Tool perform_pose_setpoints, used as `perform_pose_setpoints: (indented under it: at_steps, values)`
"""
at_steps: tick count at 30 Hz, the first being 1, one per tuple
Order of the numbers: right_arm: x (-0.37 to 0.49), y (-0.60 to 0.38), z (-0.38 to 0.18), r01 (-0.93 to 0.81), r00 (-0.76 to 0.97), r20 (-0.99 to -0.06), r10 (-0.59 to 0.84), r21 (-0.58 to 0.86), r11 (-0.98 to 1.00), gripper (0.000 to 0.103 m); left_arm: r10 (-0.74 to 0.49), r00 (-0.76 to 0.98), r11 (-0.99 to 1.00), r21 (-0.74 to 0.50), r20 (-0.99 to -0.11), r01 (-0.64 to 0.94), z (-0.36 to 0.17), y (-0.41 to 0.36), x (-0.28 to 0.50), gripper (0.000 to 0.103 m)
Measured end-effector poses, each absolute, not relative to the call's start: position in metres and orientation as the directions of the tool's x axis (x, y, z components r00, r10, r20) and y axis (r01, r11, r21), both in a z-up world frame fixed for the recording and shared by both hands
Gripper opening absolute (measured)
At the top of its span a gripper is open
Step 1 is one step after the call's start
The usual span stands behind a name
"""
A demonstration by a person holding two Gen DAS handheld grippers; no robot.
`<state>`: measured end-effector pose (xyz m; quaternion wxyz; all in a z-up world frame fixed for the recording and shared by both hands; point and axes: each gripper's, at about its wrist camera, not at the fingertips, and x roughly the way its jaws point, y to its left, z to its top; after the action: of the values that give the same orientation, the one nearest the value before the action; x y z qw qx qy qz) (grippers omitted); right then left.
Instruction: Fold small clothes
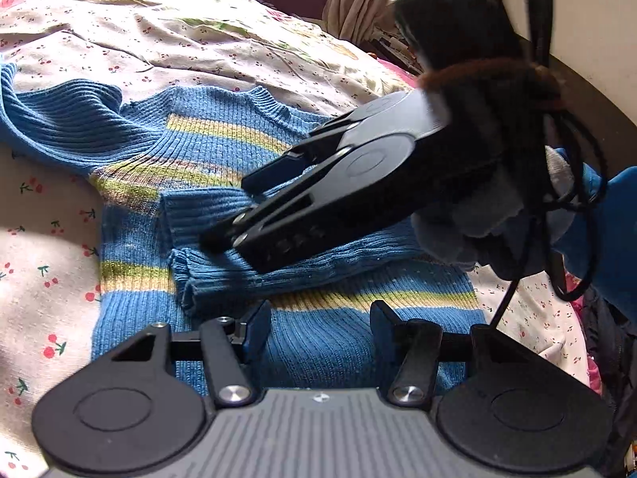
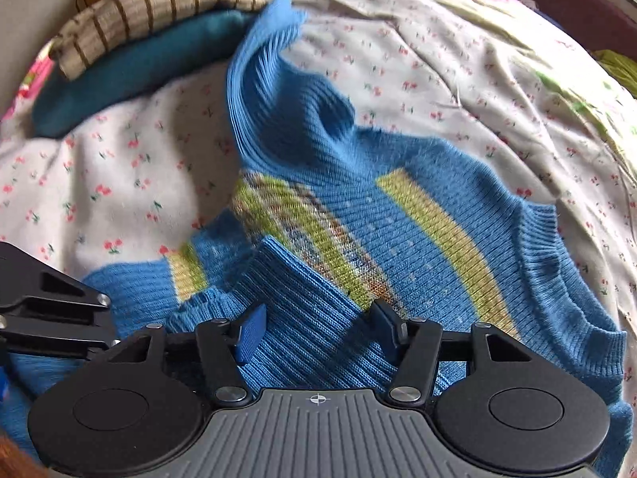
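Cherry-print bed sheet (image 1: pixel 247 55) carries a blue ribbed sweater (image 1: pixel 223 143) with yellow-green stripes, lying flat, one sleeve folded across its chest. Only the right wrist view shows the folded clothes at far left: a striped beige garment (image 2: pixel 143 12) on a teal one (image 2: pixel 131 71). The right gripper (image 1: pixel 229 209) stands open just above the folded sleeve (image 2: pixel 310 318), holding nothing. The left gripper (image 1: pixel 318 322) is half open over the hem, empty.
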<state>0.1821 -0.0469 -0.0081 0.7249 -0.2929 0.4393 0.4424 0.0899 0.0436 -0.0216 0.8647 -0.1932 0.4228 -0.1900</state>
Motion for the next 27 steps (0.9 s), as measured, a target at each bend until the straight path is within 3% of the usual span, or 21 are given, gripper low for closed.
perform_pose_setpoints:
  at_steps: [1, 4, 7, 18, 20, 24, 27]
  values:
    - [0.181, -0.045, -0.009, -0.899, 0.225, -0.897, 0.381, -0.04, 0.436, 0.049, -0.491, 0.57, 0.853, -0.496, -0.659, 0.163, -0.022, 0.044, 0.09, 0.065]
    - [0.179, -0.047, -0.002, -0.884, 0.23, -0.889, 0.397, -0.02, 0.467, 0.013, -0.492, 0.571, 0.85, -0.503, -0.657, 0.155, -0.023, 0.046, 0.092, 0.065]
    - [0.179, -0.053, 0.007, -0.854, 0.255, -0.873, 0.416, -0.001, 0.52, 0.007, -0.493, 0.573, 0.849, -0.507, -0.655, 0.151, -0.023, 0.047, 0.093, 0.065]
    - [0.216, -0.054, 0.029, -0.739, 0.404, -0.777, 0.483, 0.034, 0.673, 0.006, -0.481, 0.58, 0.856, -0.494, -0.657, 0.151, -0.023, 0.045, 0.093, 0.065]
    - [0.224, -0.048, 0.019, -0.733, 0.422, -0.772, 0.475, 0.018, 0.68, 0.015, -0.478, 0.578, 0.859, -0.489, -0.661, 0.15, -0.024, 0.044, 0.092, 0.065]
    - [0.229, -0.051, 0.009, -0.688, 0.458, -0.782, 0.423, -0.01, 0.726, 0.015, -0.474, 0.577, 0.86, -0.49, -0.665, 0.142, -0.024, 0.044, 0.093, 0.065]
    - [0.218, -0.075, 0.022, -0.653, 0.495, -0.753, 0.433, 0.006, 0.757, 0.022, -0.474, 0.578, 0.86, -0.489, -0.664, 0.144, -0.024, 0.044, 0.092, 0.065]
